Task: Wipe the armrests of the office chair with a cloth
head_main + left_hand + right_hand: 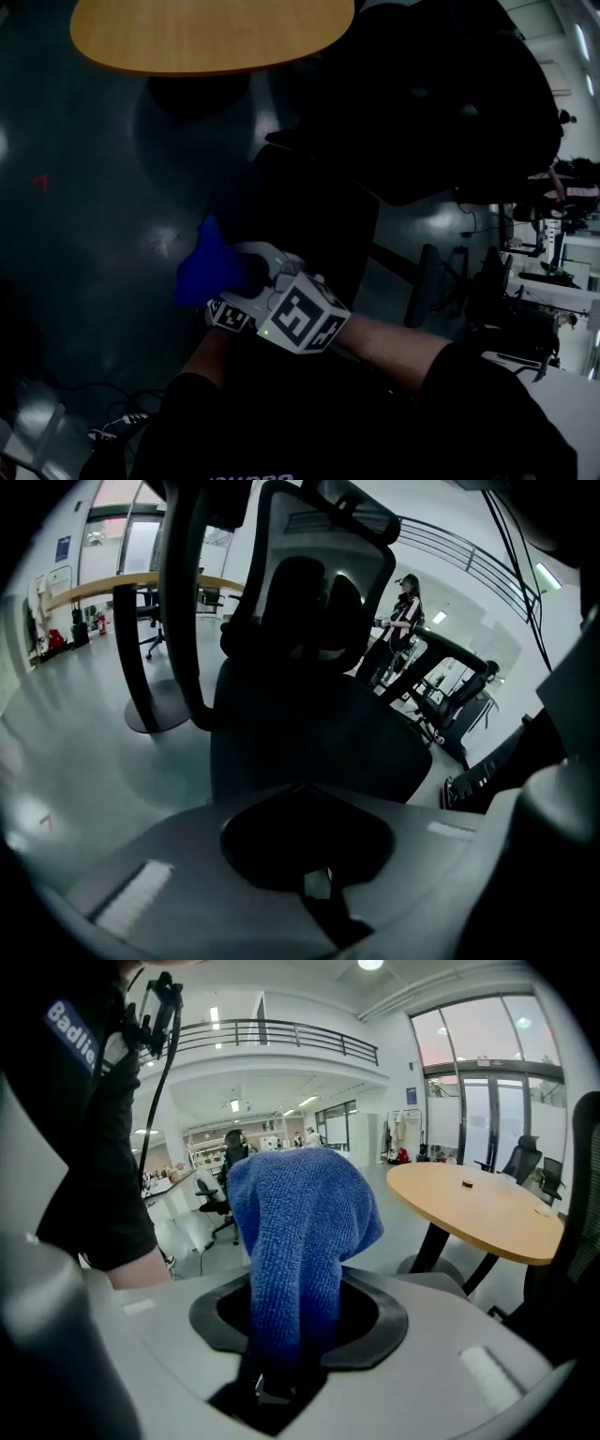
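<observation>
Right gripper view shows our right gripper (pixel 272 1387), jaws clenched on the cloth (pixel 291 1222), chair (pixel 583 1213) to their right; our left gripper (pixel 323 911), jaws closed, empty, faces it.

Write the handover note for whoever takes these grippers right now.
Right gripper: shut on the blue cloth, which is held up in the air and touches nothing.
Left gripper: shut, empty, facing the office chair.
Done: cloth is in the jaws.
Left: all the wiping, as far as the views show.
</observation>
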### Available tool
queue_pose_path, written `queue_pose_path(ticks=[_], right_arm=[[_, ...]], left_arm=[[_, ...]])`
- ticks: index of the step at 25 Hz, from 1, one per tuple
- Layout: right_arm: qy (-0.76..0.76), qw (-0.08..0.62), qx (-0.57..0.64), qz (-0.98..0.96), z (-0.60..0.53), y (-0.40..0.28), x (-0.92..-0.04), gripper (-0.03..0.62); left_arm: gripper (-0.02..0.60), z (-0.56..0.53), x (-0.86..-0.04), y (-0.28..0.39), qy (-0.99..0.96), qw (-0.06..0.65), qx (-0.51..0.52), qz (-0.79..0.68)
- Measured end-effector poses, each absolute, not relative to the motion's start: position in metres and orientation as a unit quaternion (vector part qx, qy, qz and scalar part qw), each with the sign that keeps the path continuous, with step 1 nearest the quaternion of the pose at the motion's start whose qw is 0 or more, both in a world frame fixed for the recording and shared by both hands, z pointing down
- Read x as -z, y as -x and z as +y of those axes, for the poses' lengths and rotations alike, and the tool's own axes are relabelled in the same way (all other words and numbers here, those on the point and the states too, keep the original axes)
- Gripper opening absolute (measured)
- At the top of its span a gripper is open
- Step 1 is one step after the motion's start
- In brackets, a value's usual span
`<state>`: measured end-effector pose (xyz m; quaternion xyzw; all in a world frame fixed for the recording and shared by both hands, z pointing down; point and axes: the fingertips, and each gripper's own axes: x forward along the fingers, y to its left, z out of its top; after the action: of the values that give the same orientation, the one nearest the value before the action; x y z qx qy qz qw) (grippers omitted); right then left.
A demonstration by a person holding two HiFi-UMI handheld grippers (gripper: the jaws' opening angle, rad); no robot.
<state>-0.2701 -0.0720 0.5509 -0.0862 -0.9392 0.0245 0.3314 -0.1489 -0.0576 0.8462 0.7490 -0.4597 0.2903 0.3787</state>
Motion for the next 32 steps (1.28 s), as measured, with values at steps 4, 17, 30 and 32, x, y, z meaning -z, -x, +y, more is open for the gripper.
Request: queue_pose_path(ticks=[4,17,30,32], right_arm=[[0.118,0.347,0.002,-0.93,-0.063,0.274,-0.56,0.169],[0.169,0.396,0.056,-0.901,-0.044,0.279,-0.597,0.167],[0.002,0.424,0.033,-0.905,-0.201,0.274,-0.599,0.166],[-0.024,0.427,0.033,-0.903,-0.222,0.274,-0.599,0.166]], left_arm=[[0.014,-0.056,-0.855,0.145,-0.751,0.379,-0.301,-0.449],[0.012,-0.048,-0.881,0.138,-0.753,0.383,-0.335,-0.418],[0.012,-0.045,-0.894,0.13,-0.753,0.386,-0.359,-0.395],[0.012,-0.045,-0.894,0.132,-0.752,0.389,-0.357,-0.396]])
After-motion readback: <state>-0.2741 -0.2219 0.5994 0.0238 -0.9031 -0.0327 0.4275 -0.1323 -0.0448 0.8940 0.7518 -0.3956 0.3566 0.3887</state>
